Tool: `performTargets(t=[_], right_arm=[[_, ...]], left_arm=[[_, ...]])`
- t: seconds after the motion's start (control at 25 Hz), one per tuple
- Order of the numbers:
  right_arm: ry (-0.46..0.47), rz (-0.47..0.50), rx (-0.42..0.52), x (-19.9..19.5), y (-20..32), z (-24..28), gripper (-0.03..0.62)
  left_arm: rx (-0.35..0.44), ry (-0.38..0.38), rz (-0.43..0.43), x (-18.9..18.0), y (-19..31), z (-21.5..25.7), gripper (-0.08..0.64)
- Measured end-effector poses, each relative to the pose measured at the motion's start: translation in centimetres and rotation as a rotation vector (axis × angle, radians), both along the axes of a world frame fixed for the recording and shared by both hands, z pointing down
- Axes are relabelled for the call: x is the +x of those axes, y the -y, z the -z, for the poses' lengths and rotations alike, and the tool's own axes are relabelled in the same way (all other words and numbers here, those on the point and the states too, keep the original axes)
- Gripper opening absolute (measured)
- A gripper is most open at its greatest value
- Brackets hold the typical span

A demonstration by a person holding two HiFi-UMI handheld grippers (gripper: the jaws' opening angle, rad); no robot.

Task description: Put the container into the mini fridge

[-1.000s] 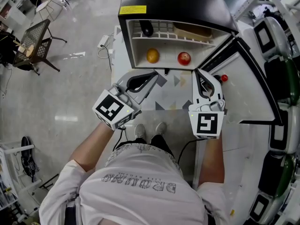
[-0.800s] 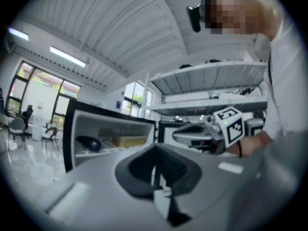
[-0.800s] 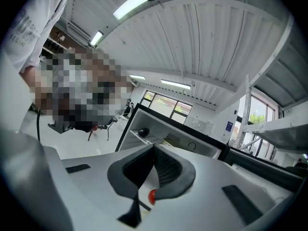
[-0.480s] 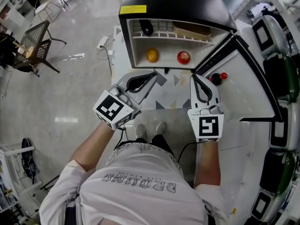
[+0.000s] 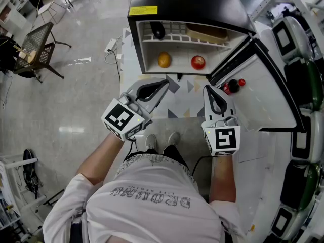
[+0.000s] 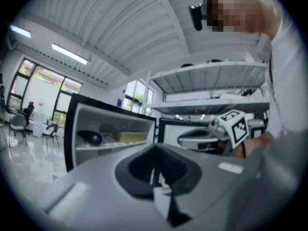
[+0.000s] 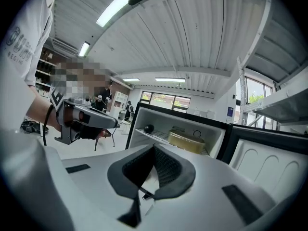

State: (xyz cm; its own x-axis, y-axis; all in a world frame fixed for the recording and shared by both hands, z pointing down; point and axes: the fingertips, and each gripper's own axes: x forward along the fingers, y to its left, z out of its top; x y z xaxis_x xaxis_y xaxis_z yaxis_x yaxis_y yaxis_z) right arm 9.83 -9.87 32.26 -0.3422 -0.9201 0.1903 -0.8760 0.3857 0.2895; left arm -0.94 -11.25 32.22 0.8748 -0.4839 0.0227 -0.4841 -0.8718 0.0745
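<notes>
Fridge (image 5: pixel 187 1): left gripper (image 5: pixel 165 82), right gripper (image 5: pixel 207 88) closed

Tan container (image 5: pixel 208 33) inside open mini fridge (image 5: pixel 182 1)

Grey printed capitals across the chest of the person's white T-shirt (image 5: pixel 152 200), seen upside down in the head view: roughly "DROURS", last letters uncertain; smaller line next to it too fine to read. Same shirt at the edge of the right gripper view: cropped letters only, no whole word. Yellow rectangular label (image 5: pixel 143 10) on the top front edge of the black mini fridge (image 5: pixel 187 1): dark print, illegible. Black-and-white square markers on the cubes of the left gripper (image 5: pixel 165 82) and right gripper (image 5: pixel 208 88): coded patterns, no letters or numbers. Small blue wall sign (image 7: pixel 231 112): unreadable.
</notes>
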Motion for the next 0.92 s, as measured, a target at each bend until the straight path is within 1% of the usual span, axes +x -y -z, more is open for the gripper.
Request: performTargets(t=[0.24, 0.72, 0.92], right_arm=[[0.017, 0.010, -0.007, 0.1, 0.2, -0.1, 0.000], [0.008, 0.028, -0.018, 0.0, 0.8, -0.2, 0.000], [-0.004, 0.030, -0.021, 0.3, 1.3, -0.5, 0.000]], left_arm=[[0.001, -0.001, 0.002, 0.3, 0.2, 0.0, 0.008], [0.005, -0.008, 0.009, 0.6, 0.9, 0.6, 0.008], [0.005, 0.000, 0.010, 0.8, 1.3, 0.2, 0.008]])
